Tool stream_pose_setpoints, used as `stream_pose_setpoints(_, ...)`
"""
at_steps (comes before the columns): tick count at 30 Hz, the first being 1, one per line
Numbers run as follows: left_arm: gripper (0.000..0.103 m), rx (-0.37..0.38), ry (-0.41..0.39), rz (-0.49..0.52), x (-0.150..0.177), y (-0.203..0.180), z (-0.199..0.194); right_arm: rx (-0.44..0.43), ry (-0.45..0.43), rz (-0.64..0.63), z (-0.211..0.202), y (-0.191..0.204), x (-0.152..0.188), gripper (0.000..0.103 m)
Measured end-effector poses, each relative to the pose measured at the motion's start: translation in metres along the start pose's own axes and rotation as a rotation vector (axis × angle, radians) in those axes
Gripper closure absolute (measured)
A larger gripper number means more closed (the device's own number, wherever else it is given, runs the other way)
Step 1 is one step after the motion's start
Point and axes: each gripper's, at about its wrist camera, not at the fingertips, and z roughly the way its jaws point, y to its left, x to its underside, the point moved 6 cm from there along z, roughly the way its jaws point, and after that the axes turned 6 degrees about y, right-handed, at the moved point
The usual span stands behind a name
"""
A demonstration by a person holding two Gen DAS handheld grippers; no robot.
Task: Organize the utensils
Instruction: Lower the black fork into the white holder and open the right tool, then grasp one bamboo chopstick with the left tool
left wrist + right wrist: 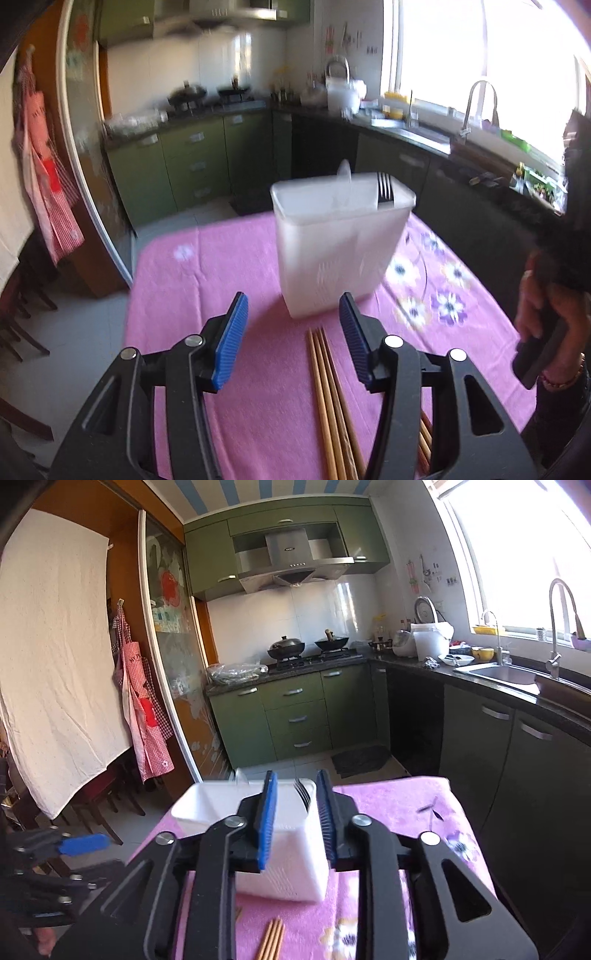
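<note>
Left gripper (293,321) is tilted down over the pink flowered tablecloth (207,280), jaws apart with nothing pinched between them; a bundle of wooden chopsticks (332,398) lies on the cloth under the gap, closer to the right pad. Right gripper (295,808) points nearly level at the white plastic utensil holder (291,867), jaws parted a bit and empty. The holder stands upright mid-table, and a metal fork (385,190) sticks tines-up out of its right compartment, something pale and blurry pokes out next to it. More chopsticks (271,939) lie in front of the holder.
</note>
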Motion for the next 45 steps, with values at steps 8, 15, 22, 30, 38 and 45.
stream_pose_setpoints(8,0.068,0.041,0.32,-0.035,0.039,0.0,0.078,0.045,0.219,-0.037,-0.013,-0.014,0.07,0.076)
stream_pose_setpoints(15,0.084,0.055,0.438,-0.04,0.062,-0.003,0.103,0.044,0.317,-0.023,-0.003,-0.027,0.111,0.076)
stream_pose_setpoints(22,0.089,0.069,0.485,-0.036,0.065,-0.004,0.111,0.019,0.331,-0.016,0.002,-0.025,0.114,0.07)
stream_pose_setpoints(30,0.09,0.044,0.503,0.006,0.064,-0.016,0.121,0.015,0.345,-0.015,0.004,-0.024,0.112,0.07)
stream_pose_setpoints(38,0.094,0.031,0.519,0.027,0.062,-0.032,0.133,0.009,0.362,-0.038,0.006,-0.016,0.112,0.07)
stream_pose_setpoints(45,0.097,0.041,0.495,-0.026,0.06,-0.011,0.126,0.009,0.375,-0.049,0.004,-0.015,0.112,0.07)
